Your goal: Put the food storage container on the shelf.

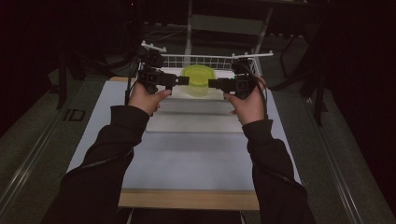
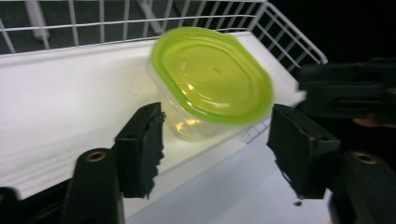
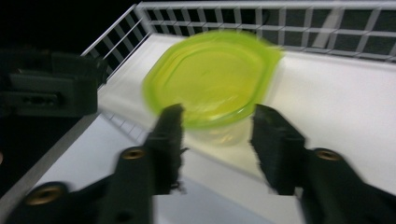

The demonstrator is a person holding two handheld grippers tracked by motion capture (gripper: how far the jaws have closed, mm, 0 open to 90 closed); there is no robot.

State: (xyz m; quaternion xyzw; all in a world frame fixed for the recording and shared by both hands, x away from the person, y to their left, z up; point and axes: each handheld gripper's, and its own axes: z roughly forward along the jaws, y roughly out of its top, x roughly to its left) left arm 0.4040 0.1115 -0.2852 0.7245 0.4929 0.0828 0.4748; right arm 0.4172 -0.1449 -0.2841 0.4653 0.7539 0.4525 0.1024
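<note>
Dark room, white surface [image 1: 187, 154] | green-lidded box [image 1: 199, 80] sits in wire basket [image 1: 205, 59], placed | our left tongs [image 1: 183, 80] and right tongs [image 1: 213, 84] gape empty beside it | remaining: pull away

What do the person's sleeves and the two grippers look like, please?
Both forearms wear dark, long sleeves. The left gripper and right gripper are black, boxy tools, each with a thin black cable trailing off. Their blocky black jaws carry ragged-edged pads, with brass-coloured rivets at the base.
</note>
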